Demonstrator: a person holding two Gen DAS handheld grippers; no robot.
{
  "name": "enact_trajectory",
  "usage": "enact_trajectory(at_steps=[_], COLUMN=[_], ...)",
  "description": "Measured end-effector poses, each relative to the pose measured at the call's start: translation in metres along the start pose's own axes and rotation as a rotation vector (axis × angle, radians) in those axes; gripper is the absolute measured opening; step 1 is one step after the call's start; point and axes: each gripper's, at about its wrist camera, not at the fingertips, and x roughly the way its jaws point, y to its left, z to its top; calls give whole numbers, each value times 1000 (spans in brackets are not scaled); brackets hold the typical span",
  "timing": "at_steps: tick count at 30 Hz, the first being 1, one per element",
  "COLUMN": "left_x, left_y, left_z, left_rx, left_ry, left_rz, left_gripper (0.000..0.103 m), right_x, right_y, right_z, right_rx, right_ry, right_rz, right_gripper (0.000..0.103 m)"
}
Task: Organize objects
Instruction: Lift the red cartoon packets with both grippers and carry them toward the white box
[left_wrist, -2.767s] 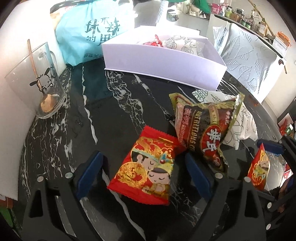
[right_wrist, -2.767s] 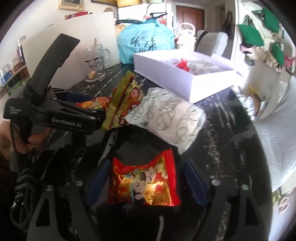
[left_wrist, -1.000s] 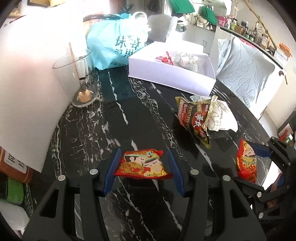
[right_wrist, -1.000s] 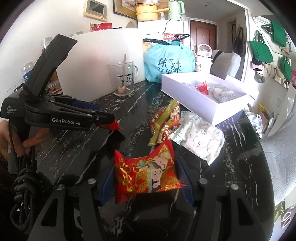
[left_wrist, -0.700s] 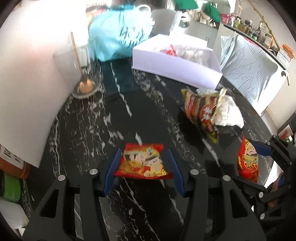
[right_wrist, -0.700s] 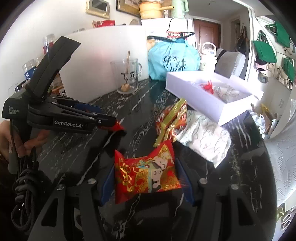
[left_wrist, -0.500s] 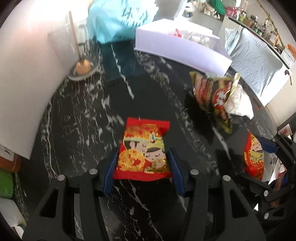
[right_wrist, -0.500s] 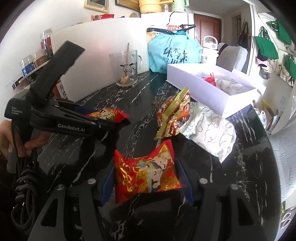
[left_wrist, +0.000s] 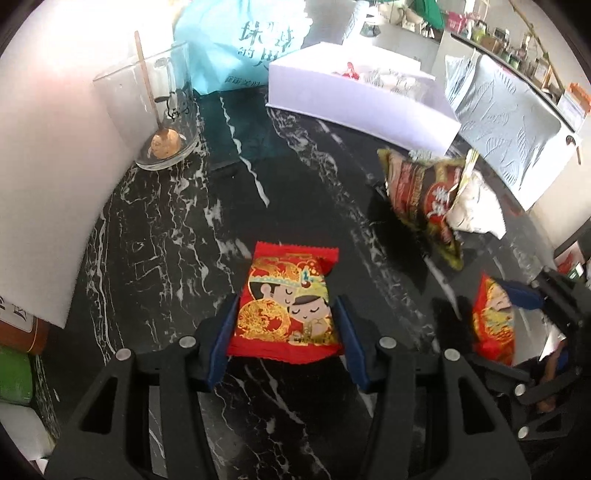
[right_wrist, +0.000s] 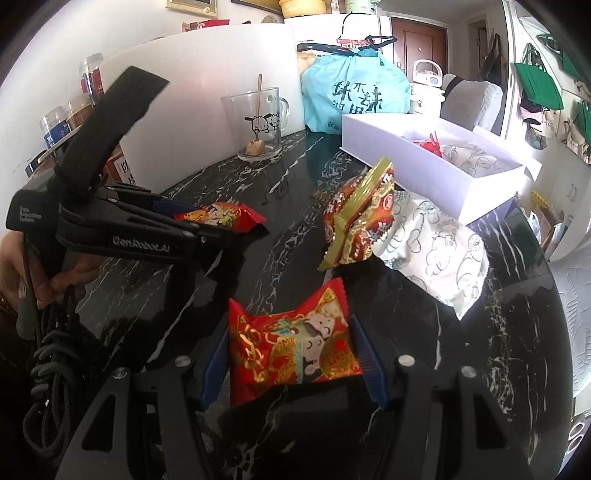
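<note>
My left gripper (left_wrist: 282, 332) is shut on a red snack packet (left_wrist: 286, 301) printed with two cartoon figures, held just over the black marble table (left_wrist: 177, 229). My right gripper (right_wrist: 291, 356) is shut on a second red packet (right_wrist: 293, 341) of the same kind, pinched so its sides bow inward. Each gripper shows in the other's view: the right one with its packet (left_wrist: 493, 317) at the lower right, the left one with its packet (right_wrist: 218, 216) at the left. A dark red-and-gold packet (right_wrist: 360, 214) leans on a white patterned packet (right_wrist: 439, 251). Behind them stands the white box (right_wrist: 410, 173).
A glass mug (left_wrist: 162, 110) with a wooden spoon stands at the far left by a white board (left_wrist: 48, 155). A teal bag (right_wrist: 354, 96) sits behind the box. The box holds a red item (right_wrist: 430, 142) and a white patterned packet. A person's hand (right_wrist: 40, 273) holds the left gripper.
Both packets were lying on the table between open fingers; both grippers closed on them and lifted. Over the last second both sank a little and the left tipped further downward.
</note>
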Motion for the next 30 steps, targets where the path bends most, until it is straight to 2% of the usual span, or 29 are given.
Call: enact_trajectory(at_steps=[14, 24, 30], left_x=[-38, -61, -66], left_y=[4, -3, -11], left_z=[18, 39, 51], left_rx=[14, 49, 66], left_ry=[-110, -160, -172], left_rz=[28, 53, 27], left_gripper=[50, 50, 50], right_x=[-20, -31, -40], right_y=[7, 2, -6], right_z=[28, 46, 56], right_rx=[-73, -100, -103], right_ry=[-85, -127, -136], right_rz=[-15, -22, -12], right_gripper=[63, 63, 63])
